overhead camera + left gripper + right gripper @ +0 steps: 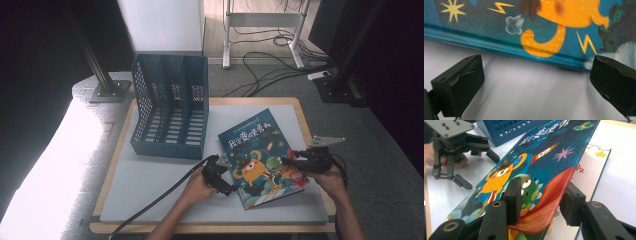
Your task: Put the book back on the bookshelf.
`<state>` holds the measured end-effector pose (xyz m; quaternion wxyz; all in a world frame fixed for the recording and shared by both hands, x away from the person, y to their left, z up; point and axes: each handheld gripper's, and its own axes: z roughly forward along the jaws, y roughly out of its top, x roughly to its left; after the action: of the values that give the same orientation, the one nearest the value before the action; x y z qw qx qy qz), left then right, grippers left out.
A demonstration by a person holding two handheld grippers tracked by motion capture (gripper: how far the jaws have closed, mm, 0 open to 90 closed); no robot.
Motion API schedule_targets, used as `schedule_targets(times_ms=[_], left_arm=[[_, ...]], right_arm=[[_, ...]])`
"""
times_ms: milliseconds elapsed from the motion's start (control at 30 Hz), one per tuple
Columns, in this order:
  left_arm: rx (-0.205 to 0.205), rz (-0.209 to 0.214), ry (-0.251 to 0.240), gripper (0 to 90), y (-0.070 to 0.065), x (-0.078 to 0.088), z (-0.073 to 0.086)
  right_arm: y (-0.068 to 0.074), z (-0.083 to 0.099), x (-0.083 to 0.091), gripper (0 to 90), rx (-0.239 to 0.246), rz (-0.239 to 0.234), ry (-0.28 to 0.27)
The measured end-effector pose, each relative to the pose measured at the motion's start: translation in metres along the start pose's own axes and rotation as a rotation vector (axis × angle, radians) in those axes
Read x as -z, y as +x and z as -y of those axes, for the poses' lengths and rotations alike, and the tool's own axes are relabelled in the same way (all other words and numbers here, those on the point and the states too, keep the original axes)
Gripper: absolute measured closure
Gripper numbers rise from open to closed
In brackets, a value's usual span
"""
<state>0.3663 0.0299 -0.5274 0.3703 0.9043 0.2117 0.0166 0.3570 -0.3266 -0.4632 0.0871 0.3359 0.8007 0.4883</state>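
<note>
So far the right tool (540,200) pinches the book's (260,150) lifted cover beside the blue file rack (170,107) (no book inside yet), while the left tool (536,87) waits open.

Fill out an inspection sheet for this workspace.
surface: white mat on a wood-edged table, bare in front
job's things: picture book lying slantwise, front cover lifted off its first page
clutter: blue file rack, three empty slots, behind the book
grippers: left tongs open at the book's edge; right tongs clamped on the cover
cables: black cable trailing from the left tongs; floor cables beyond the table
surroundings: white panel, grey floor
</note>
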Motion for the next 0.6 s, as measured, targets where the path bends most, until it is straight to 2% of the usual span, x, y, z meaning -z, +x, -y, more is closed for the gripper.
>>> schedule_targets(times_ms=[133,267,333,367,400,433,500,600], left_arm=[[0.045,0.029,-0.031,0.0,0.007,-0.001,-0.002],[0.053,0.045,-0.033,0.0,0.011,-0.003,-0.004],[0.045,0.041,-0.027,0.0,0.011,-0.005,-0.007],[0.034,0.040,-0.031,0.0,0.011,-0.006,-0.008],[0.029,0.046,-0.029,0.0,0.010,-0.008,-0.010],[0.030,0.054,-0.034,0.0,0.010,-0.010,-0.011],[0.045,0.082,-0.045,0.0,0.009,-0.013,-0.015],[0.047,0.067,-0.042,0.0,0.007,-0.013,-0.017]], right_arm=[[0.004,-0.001,0.004,55.8,0.025,0.003,-0.014],[0.006,-0.001,0.007,56.3,0.038,0.002,-0.025],[0.006,-0.001,0.010,60.0,0.044,-0.020,-0.050],[0.006,0.000,0.013,61.6,0.046,-0.063,-0.100],[0.009,-0.002,0.014,61.0,0.057,-0.052,-0.097],[0.010,-0.004,0.012,60.8,0.047,-0.020,-0.061],[0.008,-0.003,0.011,60.9,0.030,-0.023,-0.061],[0.005,0.000,0.011,60.8,0.007,-0.027,-0.058]])
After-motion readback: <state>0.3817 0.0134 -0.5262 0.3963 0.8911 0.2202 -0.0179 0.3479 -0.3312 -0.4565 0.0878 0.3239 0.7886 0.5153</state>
